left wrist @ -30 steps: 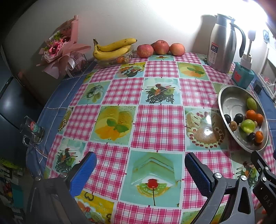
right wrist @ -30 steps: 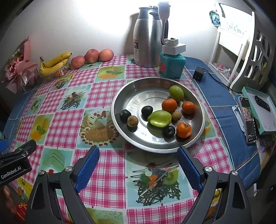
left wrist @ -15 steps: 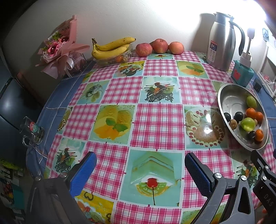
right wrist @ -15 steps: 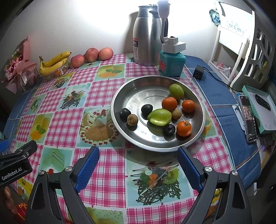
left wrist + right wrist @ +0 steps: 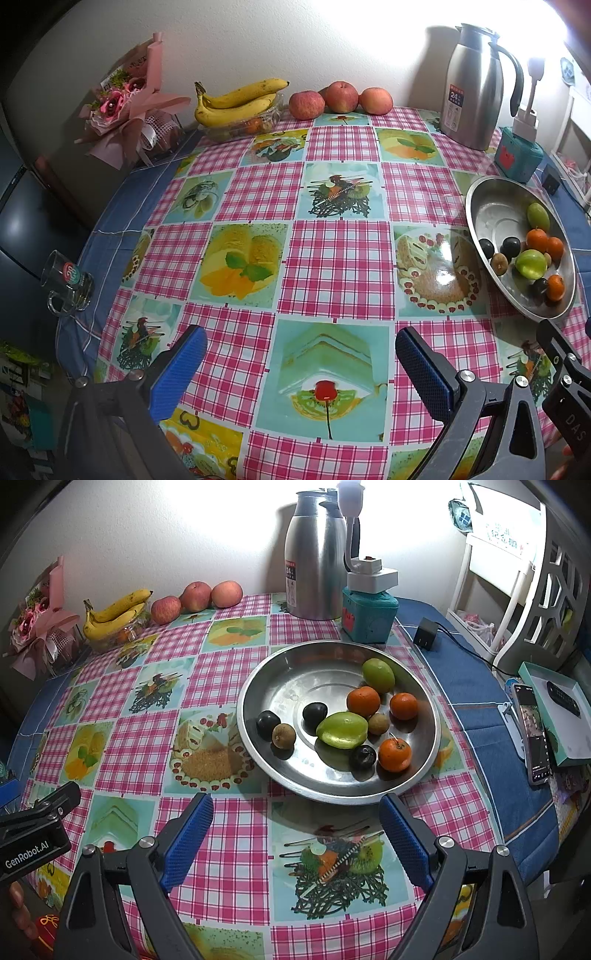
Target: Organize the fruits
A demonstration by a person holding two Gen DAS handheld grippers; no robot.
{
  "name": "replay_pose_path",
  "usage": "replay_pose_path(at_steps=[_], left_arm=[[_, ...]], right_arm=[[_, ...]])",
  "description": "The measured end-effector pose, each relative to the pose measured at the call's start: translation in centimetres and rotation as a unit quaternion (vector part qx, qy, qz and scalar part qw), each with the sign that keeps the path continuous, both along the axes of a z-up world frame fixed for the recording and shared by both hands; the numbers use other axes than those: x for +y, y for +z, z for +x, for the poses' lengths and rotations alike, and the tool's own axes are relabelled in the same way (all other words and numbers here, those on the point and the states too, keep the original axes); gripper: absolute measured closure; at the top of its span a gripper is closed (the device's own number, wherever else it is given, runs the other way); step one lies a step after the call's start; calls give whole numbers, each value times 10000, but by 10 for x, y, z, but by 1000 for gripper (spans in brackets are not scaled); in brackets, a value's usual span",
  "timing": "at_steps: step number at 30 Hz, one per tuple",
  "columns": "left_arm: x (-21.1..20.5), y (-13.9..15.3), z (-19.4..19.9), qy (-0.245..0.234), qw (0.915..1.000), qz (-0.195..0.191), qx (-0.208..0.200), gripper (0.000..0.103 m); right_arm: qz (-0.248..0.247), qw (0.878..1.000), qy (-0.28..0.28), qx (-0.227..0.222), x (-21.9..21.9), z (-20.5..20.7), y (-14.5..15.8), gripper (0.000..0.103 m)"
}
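Observation:
A steel dish on the checked tablecloth holds several small fruits: oranges, green fruits, dark plums and brown kiwis. My right gripper hangs open just in front of the dish's near rim, with nothing between its blue pads. My left gripper is open too, over the cloth to the left of the dish, empty. At the back by the wall lie bananas on a clear container and three apples.
A steel jug and a teal box with a charger stand behind the dish. A bouquet sits back left, a glass mug at the left table edge. A phone and a box lie right, near a white rack.
Both views have shifted only very slightly; the grippers stay open and the fruits lie as before.

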State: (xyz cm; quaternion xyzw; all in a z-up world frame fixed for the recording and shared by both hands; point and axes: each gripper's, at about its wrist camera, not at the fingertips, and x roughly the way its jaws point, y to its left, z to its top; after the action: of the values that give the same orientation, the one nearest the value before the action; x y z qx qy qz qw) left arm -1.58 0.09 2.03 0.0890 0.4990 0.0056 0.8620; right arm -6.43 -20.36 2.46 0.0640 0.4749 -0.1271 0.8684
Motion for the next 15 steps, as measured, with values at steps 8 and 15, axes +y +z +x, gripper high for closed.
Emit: replay_pose_path(at_steps=[8, 15], left_arm=[[0, 0, 0, 4, 10000, 1, 2, 0], [0, -1, 1, 14, 10000, -13, 29, 0]], right_arm=[[2, 10000, 0, 11, 0, 0, 0, 12], [7, 10000, -1, 22, 0, 0, -1, 12]])
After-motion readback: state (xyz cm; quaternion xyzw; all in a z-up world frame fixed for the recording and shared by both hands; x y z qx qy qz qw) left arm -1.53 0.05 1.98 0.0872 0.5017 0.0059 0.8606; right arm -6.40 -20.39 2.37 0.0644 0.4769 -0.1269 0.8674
